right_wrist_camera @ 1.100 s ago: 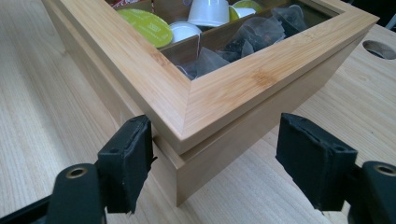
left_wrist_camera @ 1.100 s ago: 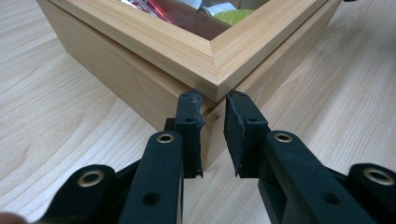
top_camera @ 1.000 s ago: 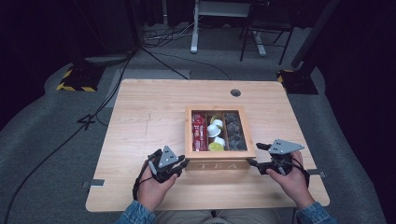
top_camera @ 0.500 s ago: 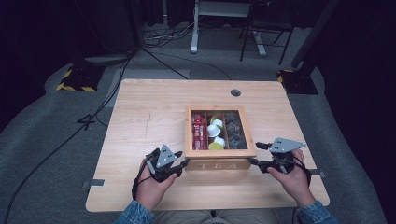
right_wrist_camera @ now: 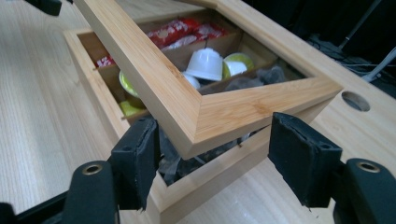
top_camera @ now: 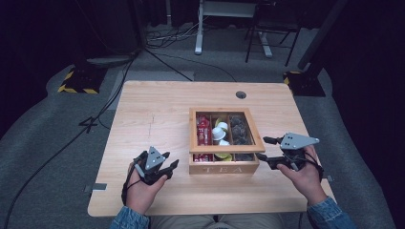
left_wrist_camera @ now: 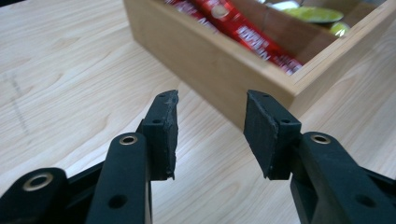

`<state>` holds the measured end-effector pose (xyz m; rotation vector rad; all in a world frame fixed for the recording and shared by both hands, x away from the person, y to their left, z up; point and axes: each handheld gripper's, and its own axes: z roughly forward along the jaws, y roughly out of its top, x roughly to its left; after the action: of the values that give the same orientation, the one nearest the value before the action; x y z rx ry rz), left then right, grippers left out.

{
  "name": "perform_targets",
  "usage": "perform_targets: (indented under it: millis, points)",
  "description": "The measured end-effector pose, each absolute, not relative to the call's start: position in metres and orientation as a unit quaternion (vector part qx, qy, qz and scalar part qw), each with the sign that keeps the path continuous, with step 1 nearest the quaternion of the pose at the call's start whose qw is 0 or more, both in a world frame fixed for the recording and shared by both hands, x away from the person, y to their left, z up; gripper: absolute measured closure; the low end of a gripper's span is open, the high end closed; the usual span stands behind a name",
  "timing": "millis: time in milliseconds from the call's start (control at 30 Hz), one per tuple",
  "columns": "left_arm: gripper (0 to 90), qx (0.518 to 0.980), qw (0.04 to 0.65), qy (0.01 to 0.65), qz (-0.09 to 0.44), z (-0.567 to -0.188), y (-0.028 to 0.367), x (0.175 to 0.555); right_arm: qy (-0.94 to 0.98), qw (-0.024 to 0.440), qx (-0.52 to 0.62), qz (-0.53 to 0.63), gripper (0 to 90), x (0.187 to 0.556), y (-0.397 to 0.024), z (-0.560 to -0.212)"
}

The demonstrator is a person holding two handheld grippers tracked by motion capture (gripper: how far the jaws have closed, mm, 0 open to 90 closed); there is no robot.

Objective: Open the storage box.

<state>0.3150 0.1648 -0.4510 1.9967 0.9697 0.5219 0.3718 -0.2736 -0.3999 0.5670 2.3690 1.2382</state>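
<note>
A wooden tea box (top_camera: 224, 168) stands on the table with red packets (right_wrist_camera: 175, 29), white capsules (right_wrist_camera: 204, 63) and dark tea bags inside. Its framed lid (right_wrist_camera: 154, 70) is tilted up at the front right corner. My right gripper (right_wrist_camera: 217, 135) has that corner between its jaws, pads against the frame's edges; the jaws have just closed a little on it. In the high view the right gripper (top_camera: 263, 149) is at the box's right front corner. My left gripper (top_camera: 171, 160) hovers left of the box front, open and empty (left_wrist_camera: 212, 130); its jaws have just been opening.
The light wooden table (top_camera: 153, 109) has a round cable hole (top_camera: 240, 94) behind the box. Beyond the table are a grey floor, cables and a dark stand with yellow-black stripes (top_camera: 76, 81).
My left gripper has opened and drawn back to the left, away from the box front. My right gripper has risen, lifting the lid's corner off the box.
</note>
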Motion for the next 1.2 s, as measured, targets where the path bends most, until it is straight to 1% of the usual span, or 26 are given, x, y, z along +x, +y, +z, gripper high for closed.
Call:
perform_targets:
  millis: [67, 100, 200, 233, 267, 333, 367, 500, 633, 867, 933, 1000, 1033, 1067, 1200]
  points:
    - [54.2, 0.795, 0.415, 0.391, 0.207, -0.452, 0.166, 0.314, 0.848, 0.204, 0.201, 0.445, 34.2, 0.373, -0.274, -0.398]
    - [53.5, 0.795, 0.411, 0.395, 0.209, -0.455, 0.170, 0.313, 0.848, 0.206, 0.197, 0.447, 34.4, 0.375, -0.274, -0.391]
    - [52.5, 0.795, 0.405, 0.398, 0.213, -0.456, 0.174, 0.311, 0.847, 0.208, 0.193, 0.450, 35.5, 0.378, -0.274, -0.385]
    - [51.6, 0.794, 0.403, 0.403, 0.214, -0.458, 0.176, 0.310, 0.845, 0.212, 0.188, 0.454, 36.0, 0.381, -0.274, -0.377]
    - [51.6, 0.794, 0.399, 0.404, 0.217, -0.459, 0.179, 0.310, 0.845, 0.212, 0.188, 0.454, 36.0, 0.381, -0.274, -0.377]
    - [48.3, 0.790, 0.395, 0.414, 0.221, -0.462, 0.183, 0.309, 0.843, 0.211, 0.184, 0.459, 36.9, 0.385, -0.274, -0.369]
    - [43.4, 0.790, 0.387, 0.418, 0.226, -0.465, 0.186, 0.309, 0.840, 0.210, 0.183, 0.466, 37.3, 0.390, -0.275, -0.363]
    - [39.2, 0.793, 0.374, 0.421, 0.232, -0.468, 0.190, 0.309, 0.834, 0.213, 0.178, 0.477, 39.7, 0.398, -0.274, -0.353]
    - [38.3, 0.790, 0.371, 0.430, 0.231, -0.470, 0.196, 0.310, 0.834, 0.211, 0.176, 0.479, 41.1, 0.404, -0.272, -0.347]
    - [37.8, 0.782, 0.369, 0.450, 0.224, -0.477, 0.209, 0.317, 0.833, 0.203, 0.169, 0.487, 47.2, 0.420, -0.267, -0.331]
    - [37.6, 0.781, 0.369, 0.452, 0.223, -0.478, 0.210, 0.318, 0.832, 0.202, 0.169, 0.489, 47.4, 0.422, -0.266, -0.330]
    - [35.4, 0.783, 0.361, 0.455, 0.220, -0.480, 0.212, 0.320, 0.829, 0.199, 0.170, 0.494, 47.4, 0.430, -0.265, -0.324]
    - [35.4, 0.788, 0.353, 0.455, 0.220, -0.482, 0.213, 0.322, 0.829, 0.199, 0.170, 0.494, 47.4, 0.430, -0.265, -0.324]
    - [33.5, 0.793, 0.343, 0.455, 0.215, -0.485, 0.213, 0.325, 0.827, 0.197, 0.174, 0.497, 47.4, 0.436, -0.264, -0.320]
    - [31.7, 0.797, 0.339, 0.453, 0.212, -0.487, 0.213, 0.328, 0.825, 0.198, 0.175, 0.500, 48.2, 0.443, -0.262, -0.315]
